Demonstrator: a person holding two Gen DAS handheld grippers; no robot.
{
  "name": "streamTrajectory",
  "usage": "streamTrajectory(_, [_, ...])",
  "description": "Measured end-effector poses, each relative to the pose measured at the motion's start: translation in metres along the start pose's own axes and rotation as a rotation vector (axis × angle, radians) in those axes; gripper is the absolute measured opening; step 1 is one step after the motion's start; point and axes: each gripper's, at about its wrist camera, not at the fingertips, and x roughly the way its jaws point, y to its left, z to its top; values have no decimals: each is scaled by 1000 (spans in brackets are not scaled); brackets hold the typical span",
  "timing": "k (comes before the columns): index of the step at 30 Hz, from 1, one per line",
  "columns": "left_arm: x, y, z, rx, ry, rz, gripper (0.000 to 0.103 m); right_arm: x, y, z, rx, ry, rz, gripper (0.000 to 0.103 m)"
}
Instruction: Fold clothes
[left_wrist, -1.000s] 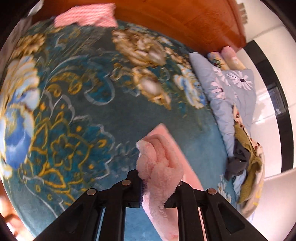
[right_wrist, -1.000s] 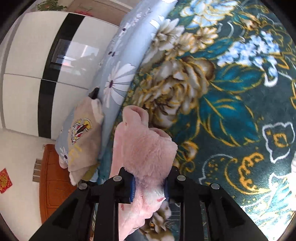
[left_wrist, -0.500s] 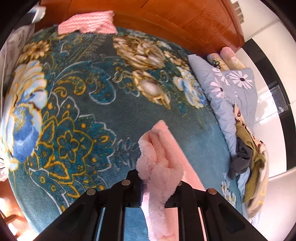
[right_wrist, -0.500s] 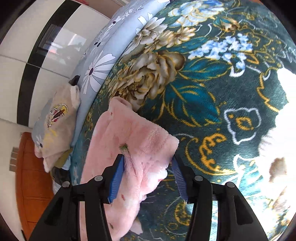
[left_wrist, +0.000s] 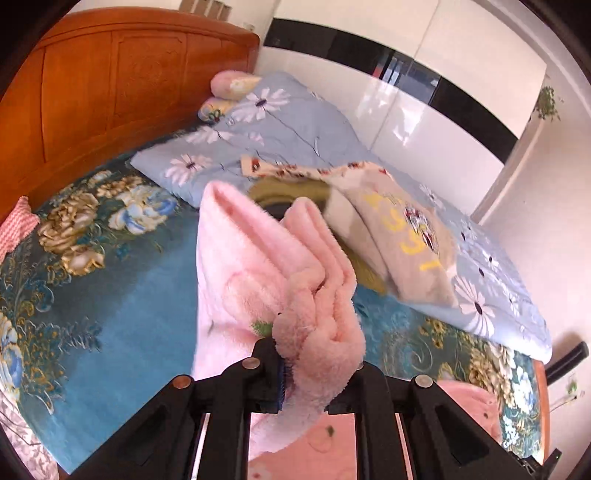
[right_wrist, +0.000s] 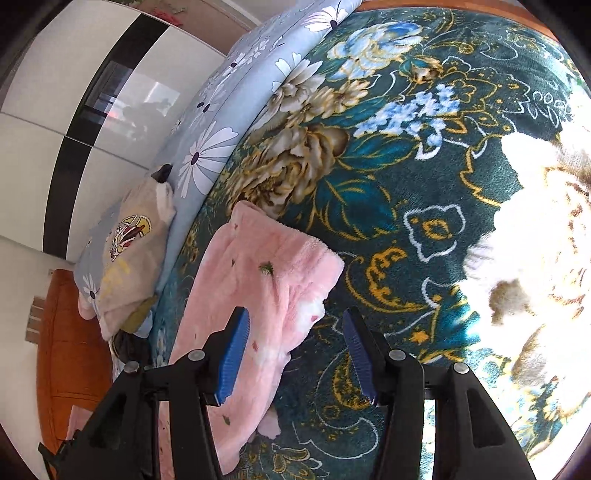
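Note:
A fluffy pink garment (left_wrist: 255, 280) lies on the teal flowered blanket (left_wrist: 103, 266). My left gripper (left_wrist: 317, 373) is shut on a bunched end of it, and folded layers rise up in front of the camera. In the right wrist view the pink garment (right_wrist: 258, 295) lies flat on the blanket (right_wrist: 406, 184). My right gripper (right_wrist: 295, 354) is open just above its near edge and holds nothing; the blue pads (right_wrist: 232, 354) are bare.
A pale blue daisy quilt (left_wrist: 288, 122) lies along the wall side with a heap of beige and olive clothes (left_wrist: 399, 236) on it. The wooden headboard (left_wrist: 110, 81) stands behind. A pink-checked cloth (left_wrist: 14, 225) lies by the headboard.
My right gripper has opened, let go of the pink garment and drawn back. My left gripper, still holding its end, has swung to face the quilt and wall.

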Motion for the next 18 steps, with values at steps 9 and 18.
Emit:
streamTrajectory(9, [106,-122,-157,175,379,106,15,2,-22,-18,-2,80,58,54])
streamTrajectory(18, [105,-130,-198,208,535,-71,58,9,-7,-26,-62,120,112,54])
